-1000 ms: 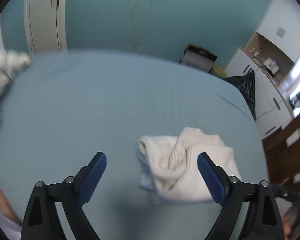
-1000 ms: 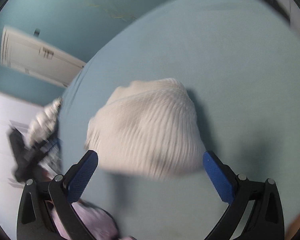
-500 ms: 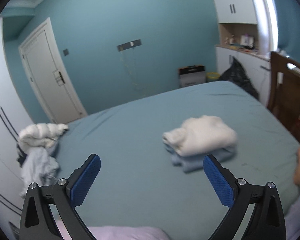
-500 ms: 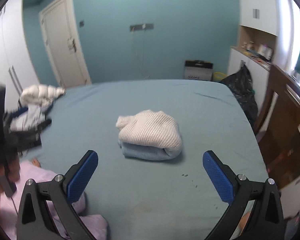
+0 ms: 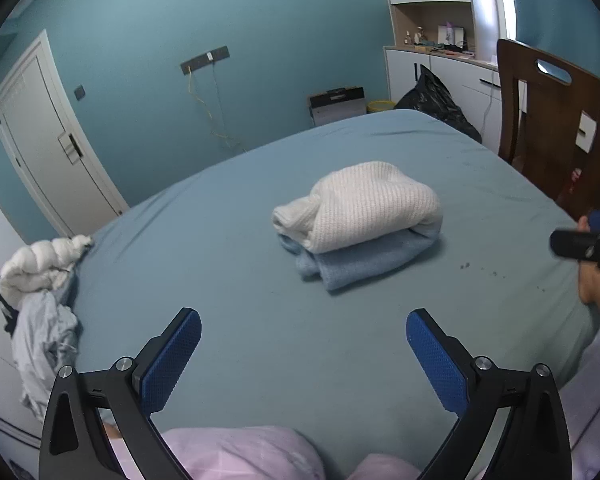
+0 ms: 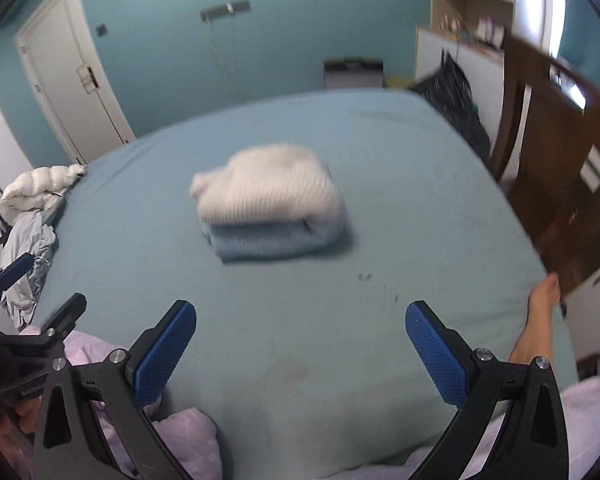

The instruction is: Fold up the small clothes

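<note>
Folded stack at mid-bed; both grippers spread wide and empty.

Left wrist view: the left gripper (image 5: 302, 338) hangs above the near bed (image 5: 228, 280), jaws fully apart, gripping nothing. The cream knit sweater (image 5: 360, 204) lies on the light blue folded garment (image 5: 360, 262), well ahead; the stack's long axis runs left-right, tilted toward the far right. No legible writing.
Right wrist view: the right gripper (image 6: 300, 330) is likewise wide apart and empty. The stack appears blurred, long axis left-right; an unfolded clothes pile (image 6: 32, 216) sits at the bed's left edge.

Wooden chair (image 5: 556, 128) beside bed (image 5: 260, 288) (teal sheet)
</note>
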The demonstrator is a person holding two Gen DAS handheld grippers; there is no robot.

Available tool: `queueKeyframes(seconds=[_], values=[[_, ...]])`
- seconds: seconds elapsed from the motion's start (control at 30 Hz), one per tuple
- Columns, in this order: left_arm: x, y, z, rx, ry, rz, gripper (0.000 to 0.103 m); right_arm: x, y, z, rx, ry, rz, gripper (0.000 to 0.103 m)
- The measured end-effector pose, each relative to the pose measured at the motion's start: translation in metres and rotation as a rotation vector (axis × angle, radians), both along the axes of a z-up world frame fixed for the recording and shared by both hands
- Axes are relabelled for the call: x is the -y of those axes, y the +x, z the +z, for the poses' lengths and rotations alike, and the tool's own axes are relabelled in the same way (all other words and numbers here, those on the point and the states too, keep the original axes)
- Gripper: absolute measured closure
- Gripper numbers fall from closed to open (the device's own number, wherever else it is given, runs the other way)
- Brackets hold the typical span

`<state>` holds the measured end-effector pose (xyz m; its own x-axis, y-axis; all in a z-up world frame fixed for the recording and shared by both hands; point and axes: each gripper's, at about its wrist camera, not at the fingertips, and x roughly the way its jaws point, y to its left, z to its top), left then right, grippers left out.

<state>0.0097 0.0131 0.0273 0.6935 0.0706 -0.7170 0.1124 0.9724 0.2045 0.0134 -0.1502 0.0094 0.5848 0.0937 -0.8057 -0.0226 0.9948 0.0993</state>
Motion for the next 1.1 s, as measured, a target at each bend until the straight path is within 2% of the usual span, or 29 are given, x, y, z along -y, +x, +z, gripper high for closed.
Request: queueKeyframes(seconds=[0.17,0.33,0.67,0.9,1.1], values=[[-0.01,0.007,-0.007,-0.02,-0.051,0.043,0.0,-0.005,0.005,-0.007,-0.053,0.003,-0.027,0.001],[-0.03,0.012,-0.011,-0.062,-0.13,0.1,0.0,-0.018,-0.003,-0.004,-0.015,-0.07,0.003,0.001],[-0.027,0.011,-0.013,-0.066,-0.127,0.1,0.0,-0.022,-0.016,0.006,0.048,-0.158,0.017,0.001],[-0.025,0.012,-0.015,-0.08,-0.125,0.1,0.0,-0.014,-0.014,0.008,0.031,-0.143,0.005,0.001],[-0.03,0.014,-0.017,-0.101,-0.153,0.121,0.0,-0.011,-0.013,0.007,0.02,-0.13,-0.002,0.001]])
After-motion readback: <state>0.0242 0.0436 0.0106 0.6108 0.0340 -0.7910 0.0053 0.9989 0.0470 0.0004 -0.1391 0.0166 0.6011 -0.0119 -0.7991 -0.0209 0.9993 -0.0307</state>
